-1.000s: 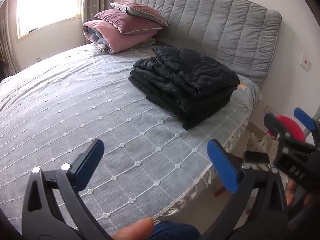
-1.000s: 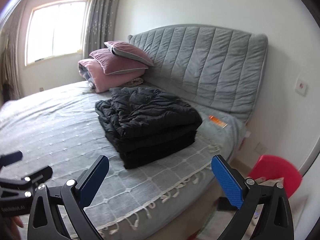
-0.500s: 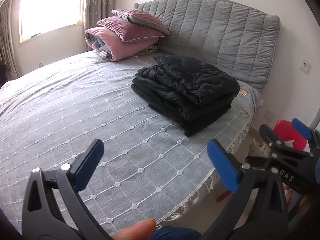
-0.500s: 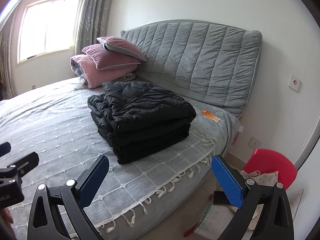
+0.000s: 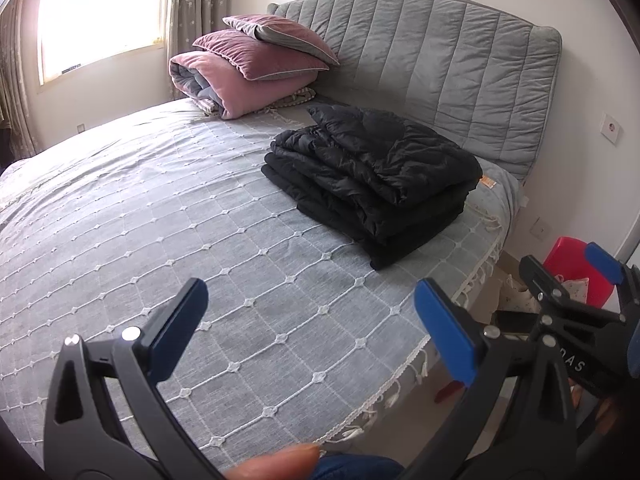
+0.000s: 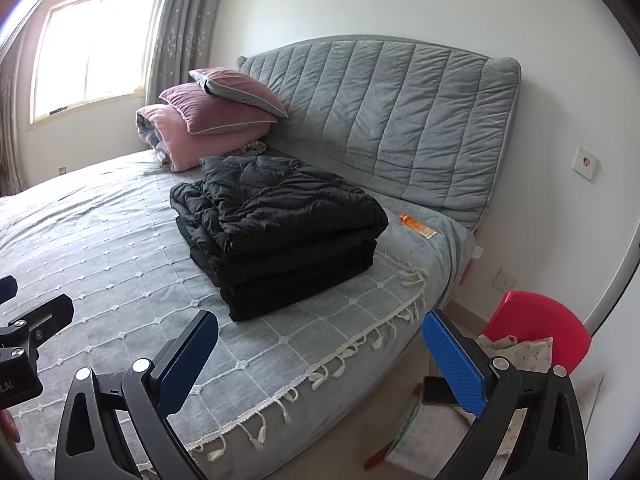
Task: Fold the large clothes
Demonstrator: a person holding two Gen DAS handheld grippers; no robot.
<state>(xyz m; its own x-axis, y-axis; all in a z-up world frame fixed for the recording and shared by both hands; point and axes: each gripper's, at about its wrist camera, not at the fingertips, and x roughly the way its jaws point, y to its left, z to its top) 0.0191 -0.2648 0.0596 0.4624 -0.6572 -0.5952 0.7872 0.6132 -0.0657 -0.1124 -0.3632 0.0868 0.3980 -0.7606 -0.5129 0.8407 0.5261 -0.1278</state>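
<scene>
A black puffy garment (image 5: 372,178) lies folded in a thick stack on the bed (image 5: 140,216), near the headboard end; it also shows in the right wrist view (image 6: 280,236). My left gripper (image 5: 316,328) is open and empty, held above the bedspread well short of the stack. My right gripper (image 6: 324,360) is open and empty, near the bed's fringed edge, also short of the stack. The right gripper also shows at the right of the left wrist view (image 5: 576,304), and the left gripper shows at the left edge of the right wrist view (image 6: 24,332).
Pink pillows and a rolled pink quilt (image 5: 252,68) lie by the grey padded headboard (image 5: 440,60). An orange tube (image 6: 416,226) lies on the bed beyond the stack. A red stool (image 6: 536,336) with cloth and a phone (image 6: 438,390) stand on the floor at the right.
Both grippers have pulled back a little and tilted up, so the stack sits farther off and the room shows more. Both stay open and empty.
</scene>
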